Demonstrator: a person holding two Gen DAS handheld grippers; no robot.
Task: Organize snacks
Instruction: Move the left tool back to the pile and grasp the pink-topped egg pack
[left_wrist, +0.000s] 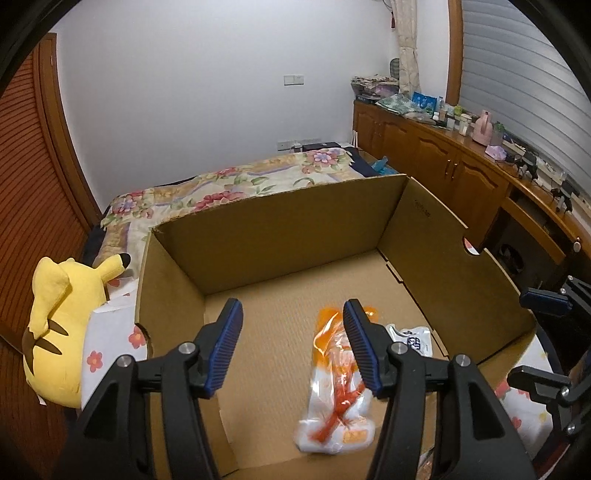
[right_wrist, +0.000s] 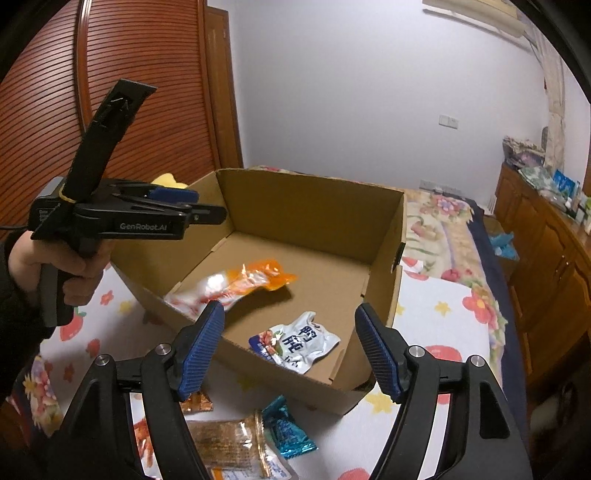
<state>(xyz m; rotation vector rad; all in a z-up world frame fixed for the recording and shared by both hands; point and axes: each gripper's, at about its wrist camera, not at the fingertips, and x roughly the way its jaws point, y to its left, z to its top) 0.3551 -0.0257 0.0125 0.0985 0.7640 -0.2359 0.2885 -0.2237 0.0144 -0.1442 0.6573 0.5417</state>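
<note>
An open cardboard box (left_wrist: 288, 225) (right_wrist: 314, 199) sits on a flowered bedspread. Inside lie an orange and white snack packet (left_wrist: 340, 398) (right_wrist: 236, 282) and a white packet with blue print (left_wrist: 412, 338) (right_wrist: 295, 341). My left gripper (left_wrist: 293, 347) is open and empty above the box floor, over the orange packet; it also shows in the right wrist view (right_wrist: 199, 206) at the box's left wall. My right gripper (right_wrist: 290, 350) is open and empty above the box's near wall. Outside the box lie a blue candy wrapper (right_wrist: 290, 430), a brown biscuit packet (right_wrist: 229, 443) and a small orange packet (right_wrist: 197, 402).
A yellow plush toy (left_wrist: 62, 328) sits left of the box. A wooden cabinet (left_wrist: 461, 166) with clutter on top runs along the right wall. A slatted wooden door (right_wrist: 140, 92) stands at the left. The bed (left_wrist: 221, 184) stretches behind the box.
</note>
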